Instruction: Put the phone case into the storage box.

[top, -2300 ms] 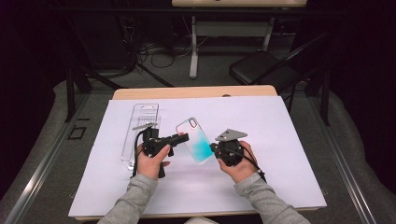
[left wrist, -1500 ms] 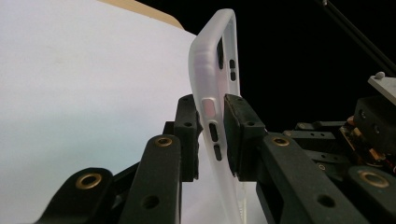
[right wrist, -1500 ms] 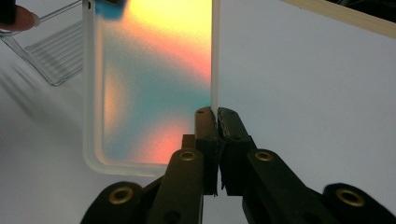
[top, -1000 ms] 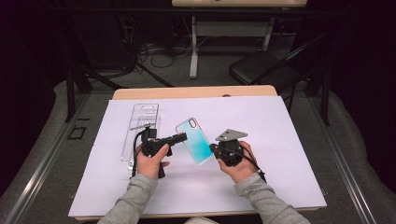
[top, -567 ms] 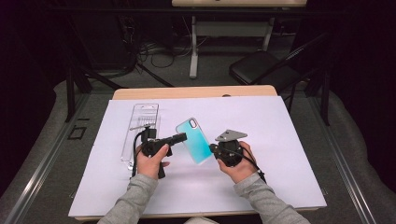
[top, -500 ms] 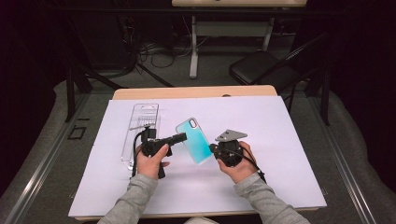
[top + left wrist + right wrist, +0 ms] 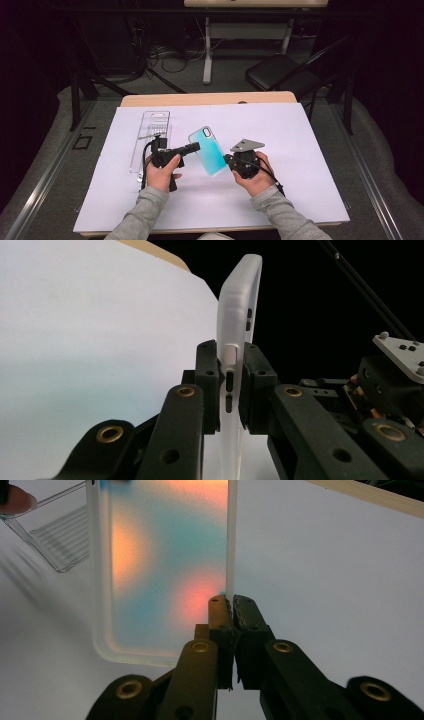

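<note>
The left gripper clamps its black jaws on the edge of a frosted translucent phone case, held upright. Behind lies a white sheet; the other gripper shows at right.

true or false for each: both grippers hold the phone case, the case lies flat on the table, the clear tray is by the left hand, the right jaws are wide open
1. Both grippers hold the phone case. True: the left gripper clamps one edge, the right gripper pinches the other.
2. The case lies flat on the table. False: it is held up above the white sheet.
3. The clear tray is by the left hand. True.
4. The right jaws are wide open. False: they are shut on the case's thin rim.
</note>
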{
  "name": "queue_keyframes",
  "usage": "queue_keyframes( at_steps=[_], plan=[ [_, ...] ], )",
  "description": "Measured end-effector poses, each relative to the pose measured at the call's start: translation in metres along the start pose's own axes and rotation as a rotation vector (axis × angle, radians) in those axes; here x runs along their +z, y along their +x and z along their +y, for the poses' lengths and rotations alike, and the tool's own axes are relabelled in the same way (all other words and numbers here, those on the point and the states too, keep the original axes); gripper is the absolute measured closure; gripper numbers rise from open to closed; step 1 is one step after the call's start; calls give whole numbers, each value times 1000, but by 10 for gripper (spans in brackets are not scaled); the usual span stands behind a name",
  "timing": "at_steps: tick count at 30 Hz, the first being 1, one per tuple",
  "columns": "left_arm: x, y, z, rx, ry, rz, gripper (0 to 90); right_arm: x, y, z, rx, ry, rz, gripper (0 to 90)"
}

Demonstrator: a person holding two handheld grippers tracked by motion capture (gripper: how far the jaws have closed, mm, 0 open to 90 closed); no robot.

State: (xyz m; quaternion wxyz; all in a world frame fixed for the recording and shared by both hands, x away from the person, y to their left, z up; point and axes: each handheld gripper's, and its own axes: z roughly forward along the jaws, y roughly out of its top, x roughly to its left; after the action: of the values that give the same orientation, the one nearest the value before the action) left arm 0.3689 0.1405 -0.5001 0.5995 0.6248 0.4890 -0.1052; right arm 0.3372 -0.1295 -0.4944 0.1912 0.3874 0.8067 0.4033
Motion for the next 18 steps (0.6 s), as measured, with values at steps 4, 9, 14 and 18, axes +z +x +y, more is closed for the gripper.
queue_keyframes(
  at_steps=[4,9,14,18],
  plan=[
    [0,0,0,2,-2,-1,811,0,0,0,-1,1,2,876],
    [0,0,0,1,-1,-1,812,0,0,0,-2,0,2,876],
    [0,0,0,0,-1,-1,812,0,0,0,1,0,4,876],
    [0,0,0,-2,-2,-1,813,0,0,0,1,-2,6,875]
  ],
)
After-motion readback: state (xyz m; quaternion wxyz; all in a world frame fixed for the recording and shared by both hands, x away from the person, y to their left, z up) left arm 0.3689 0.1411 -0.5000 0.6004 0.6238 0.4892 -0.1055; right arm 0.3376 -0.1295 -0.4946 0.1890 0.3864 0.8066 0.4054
